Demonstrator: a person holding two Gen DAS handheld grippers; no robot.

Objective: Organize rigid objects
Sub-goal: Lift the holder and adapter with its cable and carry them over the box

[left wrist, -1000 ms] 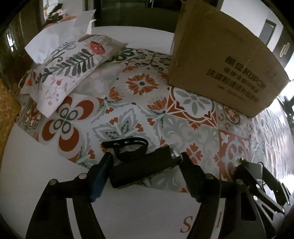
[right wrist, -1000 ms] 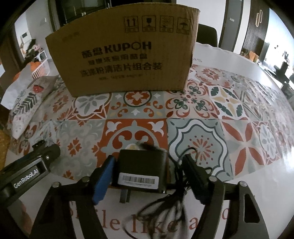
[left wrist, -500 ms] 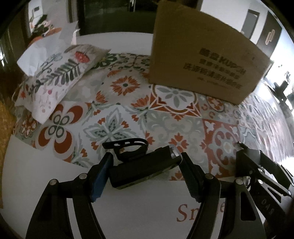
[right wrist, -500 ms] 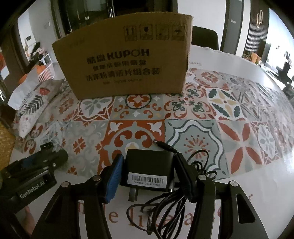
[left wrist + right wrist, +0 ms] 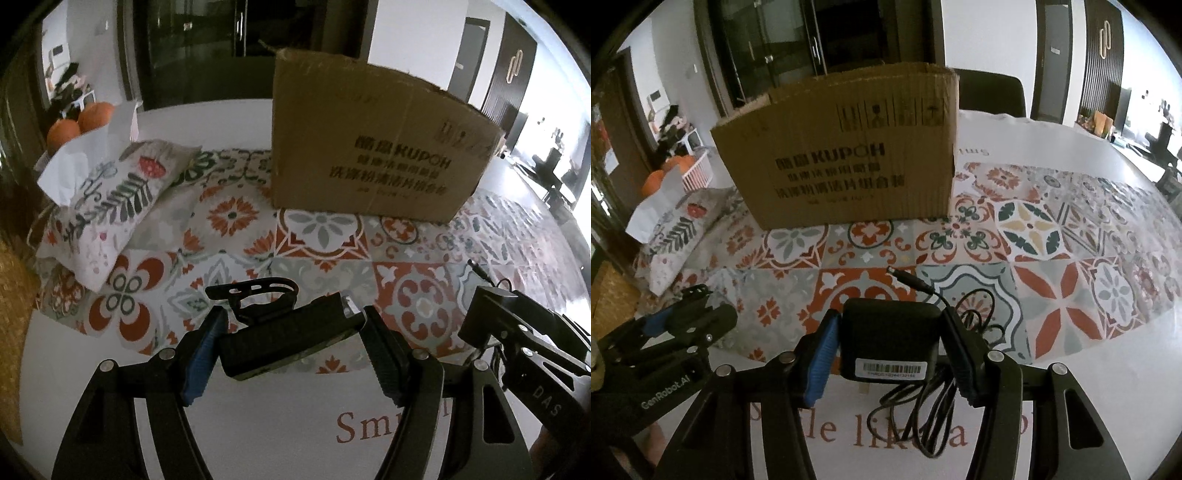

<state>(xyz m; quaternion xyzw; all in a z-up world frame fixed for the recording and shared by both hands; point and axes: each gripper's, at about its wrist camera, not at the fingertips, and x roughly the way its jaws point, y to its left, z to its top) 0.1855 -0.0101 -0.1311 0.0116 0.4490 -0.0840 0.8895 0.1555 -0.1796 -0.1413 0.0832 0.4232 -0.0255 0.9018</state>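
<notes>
My left gripper (image 5: 291,347) is shut on a black bike light (image 5: 288,336) with a strap mount on top, held above the table's near edge. My right gripper (image 5: 892,354) is shut on a black power adapter (image 5: 890,341) with a barcode label; its cable (image 5: 923,413) hangs below and its plug (image 5: 905,277) sticks forward. A brown cardboard box (image 5: 373,147) stands upright on the patterned cloth ahead, also in the right wrist view (image 5: 846,158). The right gripper with the adapter shows at the right of the left wrist view (image 5: 517,343). The left gripper shows at the left of the right wrist view (image 5: 661,347).
A floral fabric pouch (image 5: 110,206) and white paper (image 5: 88,155) lie at the far left of the table. The patterned tablecloth (image 5: 1052,280) covers the white table (image 5: 280,424). A dark chair (image 5: 990,92) stands behind the box.
Both grippers have risen with their objects and tilted up, so the box and the room behind show more fully. The right gripper closed on the adapter.
</notes>
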